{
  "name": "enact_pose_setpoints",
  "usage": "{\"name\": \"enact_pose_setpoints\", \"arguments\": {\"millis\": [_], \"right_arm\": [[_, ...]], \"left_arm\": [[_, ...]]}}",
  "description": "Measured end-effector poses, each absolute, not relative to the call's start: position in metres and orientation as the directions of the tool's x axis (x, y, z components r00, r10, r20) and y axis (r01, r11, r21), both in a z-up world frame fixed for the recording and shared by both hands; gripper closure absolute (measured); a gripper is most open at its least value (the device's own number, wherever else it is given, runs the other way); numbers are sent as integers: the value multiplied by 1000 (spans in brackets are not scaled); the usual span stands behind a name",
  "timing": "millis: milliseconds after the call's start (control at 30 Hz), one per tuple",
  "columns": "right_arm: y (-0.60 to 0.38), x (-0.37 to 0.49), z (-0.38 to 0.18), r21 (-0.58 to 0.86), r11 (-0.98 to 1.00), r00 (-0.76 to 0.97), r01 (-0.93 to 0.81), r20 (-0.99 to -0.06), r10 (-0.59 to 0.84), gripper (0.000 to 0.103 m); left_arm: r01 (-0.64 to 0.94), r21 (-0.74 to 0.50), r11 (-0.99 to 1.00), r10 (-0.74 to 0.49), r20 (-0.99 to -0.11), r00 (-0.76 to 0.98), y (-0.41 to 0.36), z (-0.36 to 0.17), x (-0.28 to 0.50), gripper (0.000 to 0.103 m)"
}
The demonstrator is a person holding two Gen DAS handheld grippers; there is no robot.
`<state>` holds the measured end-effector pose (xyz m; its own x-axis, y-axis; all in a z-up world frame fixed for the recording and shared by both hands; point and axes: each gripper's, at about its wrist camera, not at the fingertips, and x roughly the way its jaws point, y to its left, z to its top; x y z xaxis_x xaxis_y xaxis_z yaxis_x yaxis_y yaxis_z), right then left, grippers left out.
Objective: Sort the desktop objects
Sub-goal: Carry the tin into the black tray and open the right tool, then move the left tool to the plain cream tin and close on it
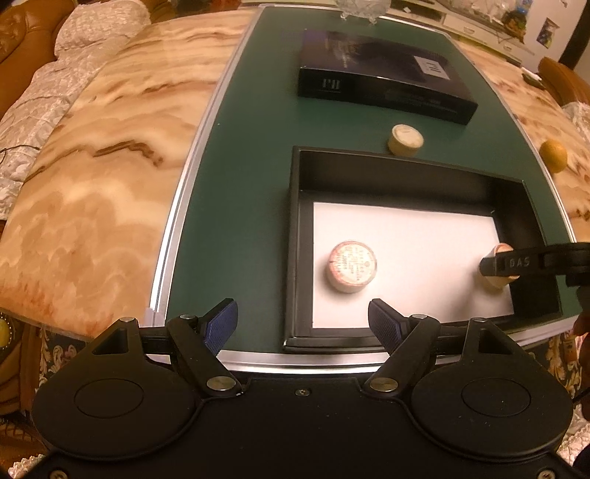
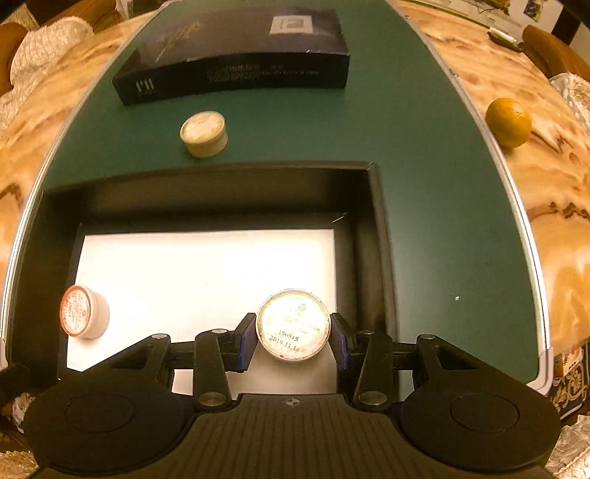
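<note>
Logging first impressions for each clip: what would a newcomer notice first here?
The right gripper holds a small round tin with a printed date over the right end of the open black box. A red-rimmed tin already lies on the box's white floor at its left end. A third tin waits on the green mat behind the box.

Marble table (image 1: pixel 110 154), brown sofa (image 1: pixel 22 33)

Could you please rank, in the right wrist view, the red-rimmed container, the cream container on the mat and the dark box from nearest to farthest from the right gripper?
1. Red-rimmed container: inside the tray, left of the right gripper.
2. Cream container: on the green mat beyond the tray.
3. Dark box: at the mat's far end.
</note>
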<state>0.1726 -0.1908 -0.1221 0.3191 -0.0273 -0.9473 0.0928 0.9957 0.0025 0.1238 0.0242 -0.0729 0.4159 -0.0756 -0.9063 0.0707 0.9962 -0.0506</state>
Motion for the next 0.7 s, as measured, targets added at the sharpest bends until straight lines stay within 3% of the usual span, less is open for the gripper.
{"name": "enact_pose_setpoints", "arguments": {"millis": [467,600,700], "right_arm": [[-180,175,-131,-36,996,308,79,-949,-58,58],[-182,174,-127,-22,996,324,85,-945,-49,36],[-186,170,-117,-5,995,348,97,-937,-38,36]], "left_arm": [[71,-50,996,-75,-912,402,26,-78,125,25],[67,-43,997,-67,-913,402,26,-78,127,23],[66,-36,997,-60,-908,416,23,-74,131,16]]}}
